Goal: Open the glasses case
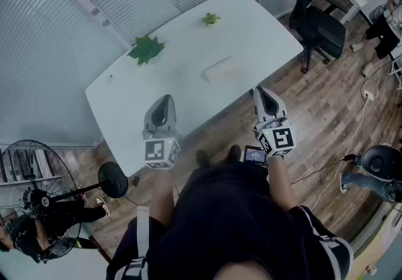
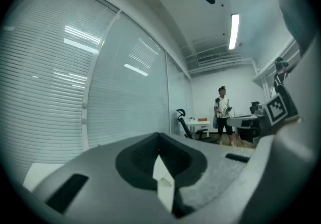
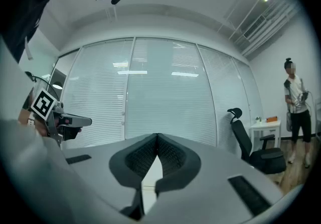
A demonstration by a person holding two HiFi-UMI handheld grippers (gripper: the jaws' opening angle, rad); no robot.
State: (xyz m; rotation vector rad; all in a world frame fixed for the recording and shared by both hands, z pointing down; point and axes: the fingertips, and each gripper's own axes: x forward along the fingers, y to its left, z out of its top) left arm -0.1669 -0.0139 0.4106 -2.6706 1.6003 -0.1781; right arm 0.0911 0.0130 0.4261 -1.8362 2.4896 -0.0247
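My left gripper (image 1: 164, 99) and right gripper (image 1: 264, 91) were both closed and empty, at the tabletop's (image 1: 188, 46) near edge. Glasses case (image 1: 221, 70) lay mid-tabletop, ahead of both, untouched.

The glasses case (image 1: 220, 70), pale and oblong (apparently closed), lies flat on the white table (image 1: 188, 93).

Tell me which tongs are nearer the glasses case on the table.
Right. The right tongs hover at the near edge of the table, just right of the glasses case; the left tongs are farther off to its left.
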